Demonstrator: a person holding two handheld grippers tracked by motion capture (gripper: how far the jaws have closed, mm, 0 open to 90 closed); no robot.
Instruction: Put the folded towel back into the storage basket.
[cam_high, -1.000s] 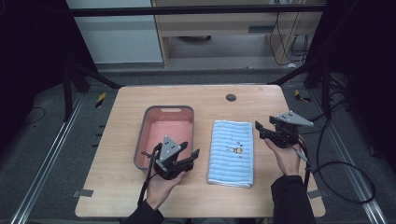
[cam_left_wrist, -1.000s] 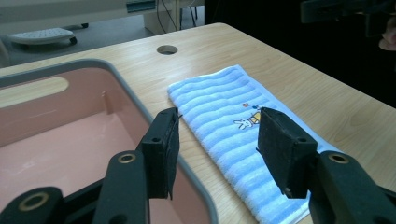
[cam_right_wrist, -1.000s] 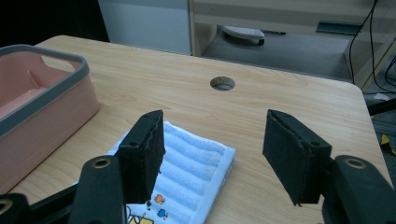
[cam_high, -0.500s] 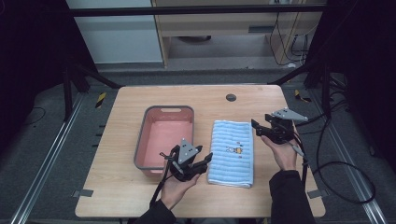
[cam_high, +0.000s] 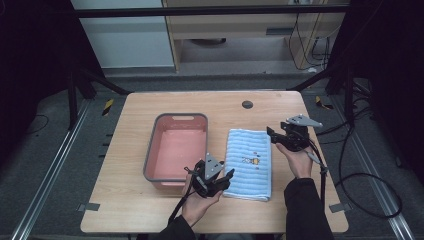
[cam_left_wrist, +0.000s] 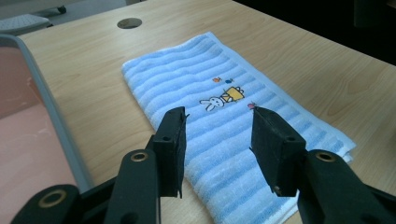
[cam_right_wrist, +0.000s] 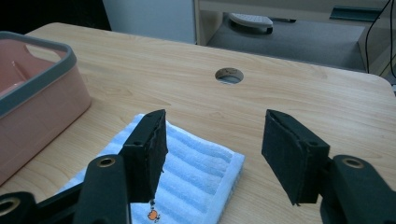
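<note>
A folded blue striped towel (cam_high: 248, 162) with a small rabbit picture lies flat on the wooden table, right of a pink basin (cam_high: 181, 116) with a grey rim. My left gripper (cam_high: 228, 176) hovers at the towel's near left corner, open; its jaws have just been closing with nothing pressed between them. In the left gripper view the towel (cam_left_wrist: 219, 79) lies under and beyond the gripper (cam_left_wrist: 217, 126). My right gripper (cam_high: 272, 135) stands open at the towel's far right corner. In the right gripper view that corner (cam_right_wrist: 196, 172) sits below the gripper (cam_right_wrist: 212, 140).
A round cable hole (cam_high: 247, 104) sits in the table beyond the towel. The basin's rim (cam_left_wrist: 51, 116) runs close along the left gripper's side. Cables trail off the table's right edge. Dark frame legs and a cabinet stand behind the table.
My left gripper has moved right, from in front of the basin to the towel's near left corner, with its jaws narrower. The right gripper has shifted slightly left toward the towel.
</note>
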